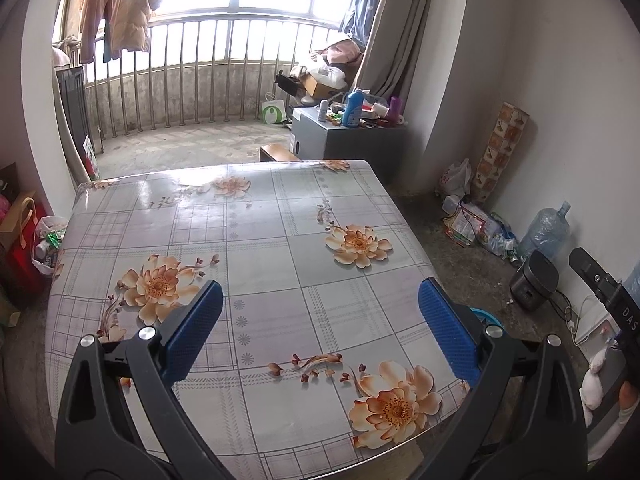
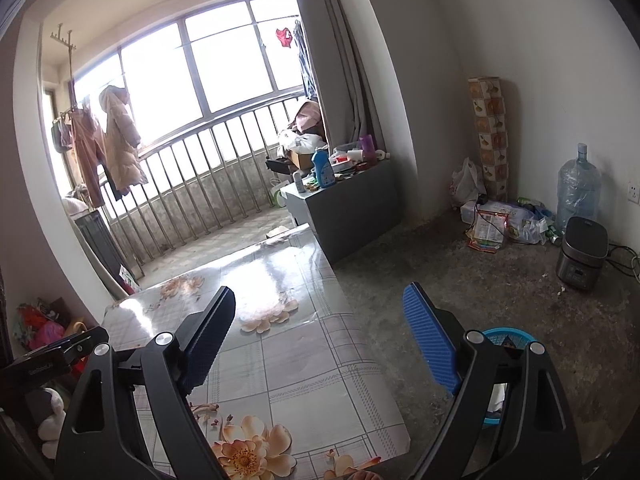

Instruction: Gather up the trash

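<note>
My left gripper [image 1: 320, 292] hangs open over a table with a flowered plastic cloth [image 1: 256, 240], nothing between its blue pads [image 1: 448, 332]. My right gripper [image 2: 320, 296] is open too, astride the table's right edge [image 2: 352, 320] and the concrete floor, and holds nothing. A blue plastic basket [image 2: 510, 336] stands on the floor behind its right finger; its rim [image 1: 486, 316] peeks out behind the left gripper's right finger. A heap of wrappers and plastic bags [image 2: 496, 224] lies against the far wall [image 1: 476, 224]. A white bag with trash [image 1: 48, 240] sits left of the table.
A grey cabinet [image 2: 352, 208] loaded with bottles stands beyond the table. A rice cooker [image 2: 582, 256] with cables and a big water jug [image 2: 578, 188] are by the right wall. Red bags [image 1: 20, 248] crowd the left side. A railing [image 1: 200, 76] closes off the balcony.
</note>
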Motion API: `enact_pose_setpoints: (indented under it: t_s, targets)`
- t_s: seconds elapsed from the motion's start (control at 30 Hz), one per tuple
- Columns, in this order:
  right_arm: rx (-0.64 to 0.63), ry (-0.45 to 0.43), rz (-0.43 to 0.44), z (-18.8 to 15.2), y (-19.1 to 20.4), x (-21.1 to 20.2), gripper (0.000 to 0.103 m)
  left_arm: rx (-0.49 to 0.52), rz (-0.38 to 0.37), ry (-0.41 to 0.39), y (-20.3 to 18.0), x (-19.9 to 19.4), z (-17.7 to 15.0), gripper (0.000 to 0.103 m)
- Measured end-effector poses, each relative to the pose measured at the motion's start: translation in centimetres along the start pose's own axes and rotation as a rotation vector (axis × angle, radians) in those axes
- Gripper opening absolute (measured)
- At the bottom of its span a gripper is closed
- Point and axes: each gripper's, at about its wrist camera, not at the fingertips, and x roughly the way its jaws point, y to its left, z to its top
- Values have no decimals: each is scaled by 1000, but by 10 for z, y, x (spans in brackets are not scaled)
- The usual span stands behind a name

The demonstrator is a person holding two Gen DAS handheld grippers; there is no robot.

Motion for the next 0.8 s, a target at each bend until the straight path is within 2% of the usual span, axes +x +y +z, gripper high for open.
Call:
enact_pose_setpoints:
  t_s: [0.8]
  targets:
    - [4,3,0,1,-1,2,84,5,4,3,1,1,-3,94]
